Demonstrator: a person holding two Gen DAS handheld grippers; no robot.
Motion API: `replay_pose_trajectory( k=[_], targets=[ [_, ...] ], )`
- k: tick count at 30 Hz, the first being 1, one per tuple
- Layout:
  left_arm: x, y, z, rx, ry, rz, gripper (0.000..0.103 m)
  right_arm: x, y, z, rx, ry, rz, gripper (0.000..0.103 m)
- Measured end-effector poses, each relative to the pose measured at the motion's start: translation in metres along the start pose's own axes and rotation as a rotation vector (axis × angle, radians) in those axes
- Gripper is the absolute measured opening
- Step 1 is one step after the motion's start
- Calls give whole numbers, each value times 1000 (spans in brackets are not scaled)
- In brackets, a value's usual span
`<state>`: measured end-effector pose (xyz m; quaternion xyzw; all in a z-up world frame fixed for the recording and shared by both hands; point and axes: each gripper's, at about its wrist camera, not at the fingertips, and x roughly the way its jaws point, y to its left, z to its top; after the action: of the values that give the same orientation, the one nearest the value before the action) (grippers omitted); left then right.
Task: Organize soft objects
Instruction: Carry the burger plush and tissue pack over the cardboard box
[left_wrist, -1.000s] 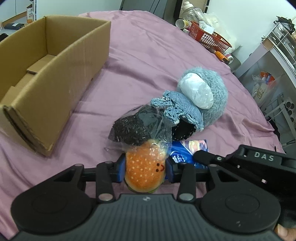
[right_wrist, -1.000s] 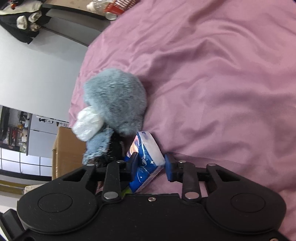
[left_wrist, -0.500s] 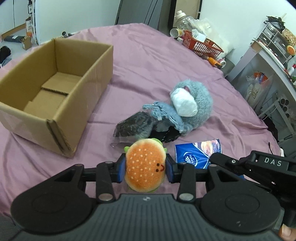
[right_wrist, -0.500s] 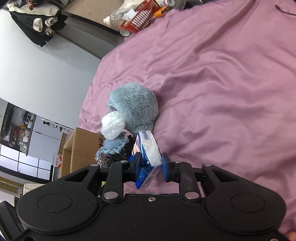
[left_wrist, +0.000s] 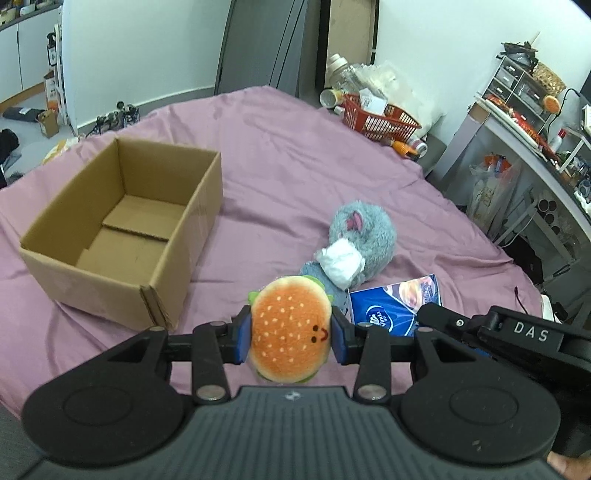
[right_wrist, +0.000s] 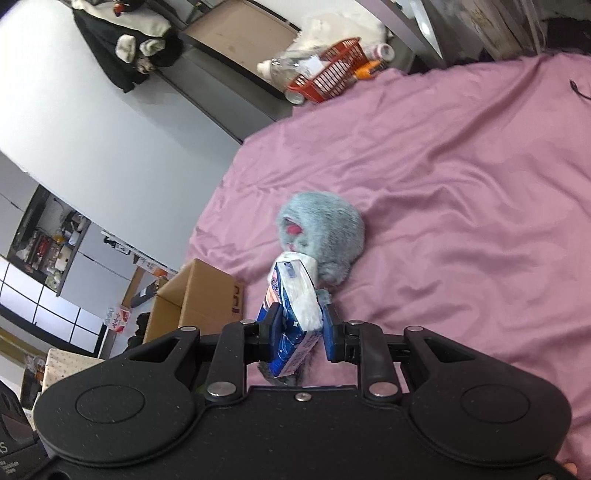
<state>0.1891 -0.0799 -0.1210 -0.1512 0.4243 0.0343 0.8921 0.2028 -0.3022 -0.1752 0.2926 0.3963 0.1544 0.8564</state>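
My left hand-held gripper (left_wrist: 291, 338) is clamped on the burger plush (left_wrist: 289, 329), its blue pads pressed into both sides of the bun, low in the centre of the left wrist frame. A second ago the plush sat right against a clear bag of dark stuff on the bed; now it hangs well above the purple bedsheet (left_wrist: 295, 155), that bag is hidden behind it, and far more of the room shows along the top of the frame.

My right hand-held gripper (right_wrist: 297, 332) pinches the blue tissue pack (right_wrist: 295, 310) at a narrow setting, white tissue showing at the pack's upper edge. A second ago the pads stood apart, the right one clear of the pack, which lay by the grey toy; now both press on it and it is lifted off the sheet. In the left wrist frame the same pack (left_wrist: 397, 304) shows lower right, with the right tool's black body (left_wrist: 517, 336) crossing in front of it.

Beyond, the grey furry plush (left_wrist: 364, 236) lies on the bed at centre right with a white wad (left_wrist: 341, 264) against it. The open cardboard box (left_wrist: 122, 229) sits on the sheet at the left, nothing in it. A red basket (left_wrist: 376, 118) stands at the bed's far edge, upper right.
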Motion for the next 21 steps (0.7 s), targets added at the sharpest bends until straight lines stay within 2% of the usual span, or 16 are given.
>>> replay_pose_trajectory(
  k=[9,21],
  targets=[
    [-21,5,13,29,-41,0,41,-4,17,0,-48,-33,36,22],
    [-25,29,30,20,-66,10,41,-1,39,-2,-92,-62,115,22]
  ],
)
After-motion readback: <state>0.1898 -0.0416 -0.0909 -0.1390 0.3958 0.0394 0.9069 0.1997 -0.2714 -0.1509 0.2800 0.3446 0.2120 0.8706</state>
